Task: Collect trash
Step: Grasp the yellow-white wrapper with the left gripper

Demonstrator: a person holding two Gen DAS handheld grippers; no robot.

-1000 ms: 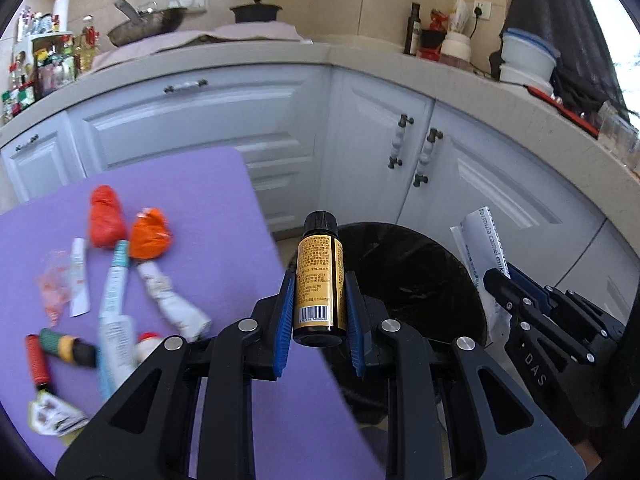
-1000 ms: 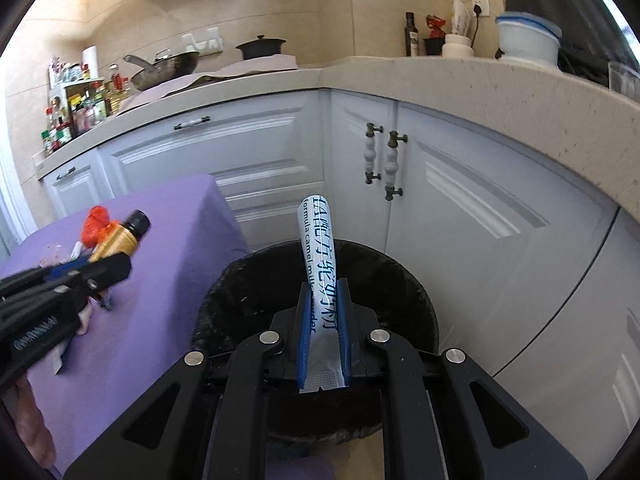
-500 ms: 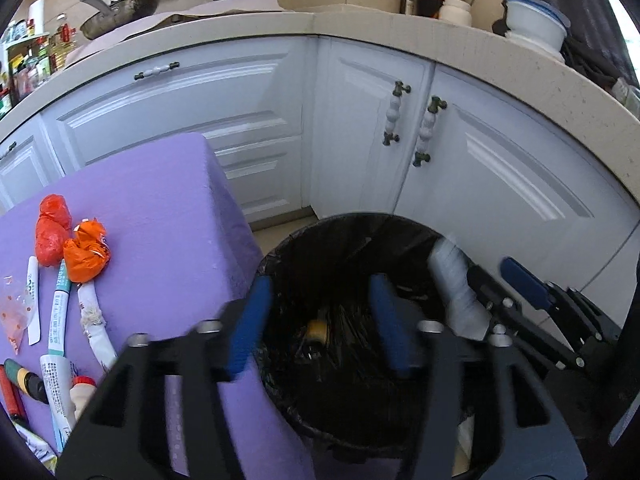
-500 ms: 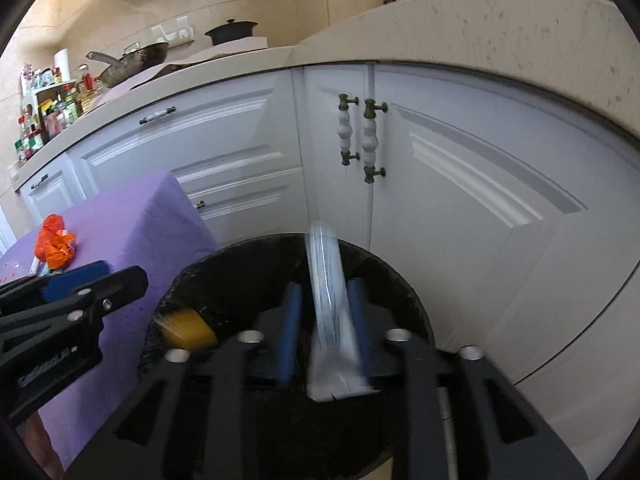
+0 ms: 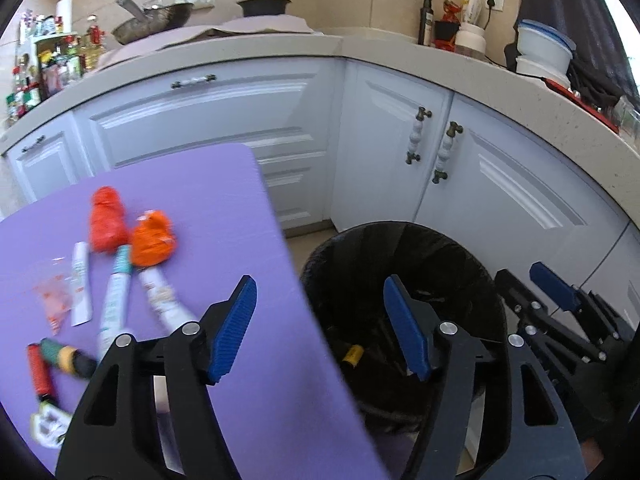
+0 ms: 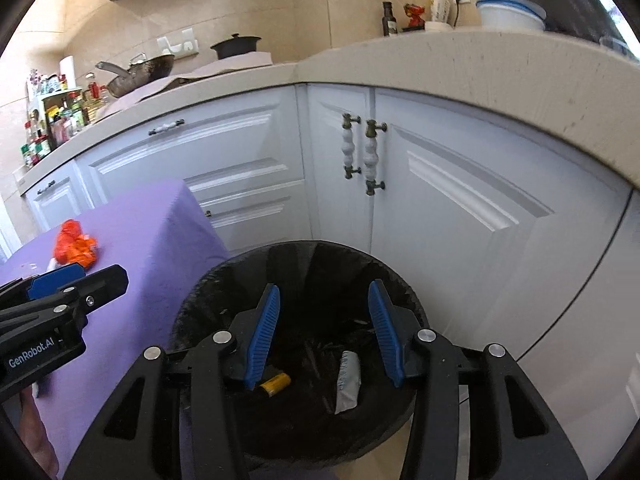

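Note:
A round bin lined with a black bag (image 5: pixel 400 248) (image 6: pixel 320 258) stands on the floor beside the purple table (image 5: pixel 200 184) (image 6: pixel 140 220). Inside it lie a small yellow-labelled bottle (image 6: pixel 275 384) (image 5: pixel 353 355) and a white sachet (image 6: pixel 347 382). My left gripper (image 5: pixel 320 324) is open and empty, over the table edge and the bin. My right gripper (image 6: pixel 324 328) is open and empty above the bin. On the table lie two orange crumpled wrappers (image 5: pixel 130 234), several tubes (image 5: pixel 114 300) and small scraps.
White kitchen cabinets (image 5: pixel 280 120) and a stone counter (image 6: pixel 440 56) with pans, bottles and bowls curve behind the bin. The right gripper shows at the right in the left wrist view (image 5: pixel 560 320); the left gripper shows at the left in the right wrist view (image 6: pixel 60 304).
Both grippers opened over the bin. The bottle dropped from the left gripper and the sachet from the right; both now lie in the bin.

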